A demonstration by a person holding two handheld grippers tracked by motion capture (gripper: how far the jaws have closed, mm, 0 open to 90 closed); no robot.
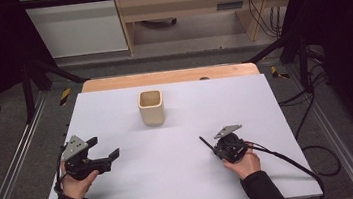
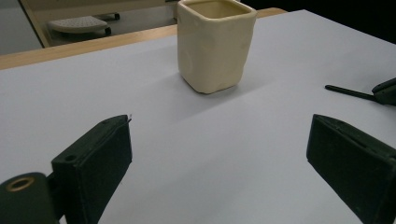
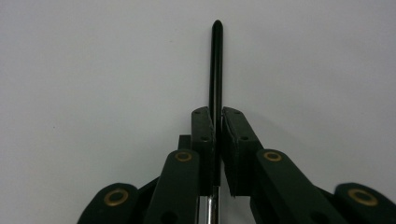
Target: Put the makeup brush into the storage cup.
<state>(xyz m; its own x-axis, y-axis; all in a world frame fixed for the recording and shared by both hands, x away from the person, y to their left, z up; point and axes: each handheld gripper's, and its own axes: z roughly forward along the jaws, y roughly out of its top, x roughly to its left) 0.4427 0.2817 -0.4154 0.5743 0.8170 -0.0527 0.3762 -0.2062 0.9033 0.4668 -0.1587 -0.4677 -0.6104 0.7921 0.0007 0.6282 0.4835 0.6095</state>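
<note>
A cream square cup (image 1: 151,107) stands upright at the middle rear of the white table (image 1: 183,179); the left gripper view has the cup (image 2: 215,44) ahead, beyond the jaws. My left gripper (image 1: 104,149) rests at the front left, open, jaws spread wide with nothing between them (image 2: 219,149). At the front right my right gripper (image 1: 215,148) is shut on a thin black pen (image 1: 205,144). In the right gripper view the pen (image 3: 216,60) sticks straight out past the closed jaws (image 3: 217,116). The pen's tip (image 2: 348,92) also shows at the right of the left gripper view.
The white table top lies on a wooden desk whose far edge (image 1: 169,76) shows behind it. Black frame posts (image 1: 27,91) stand at both sides. Cables (image 1: 292,162) trail from the right gripper off the table's right edge. Wooden furniture (image 1: 184,8) is beyond.
</note>
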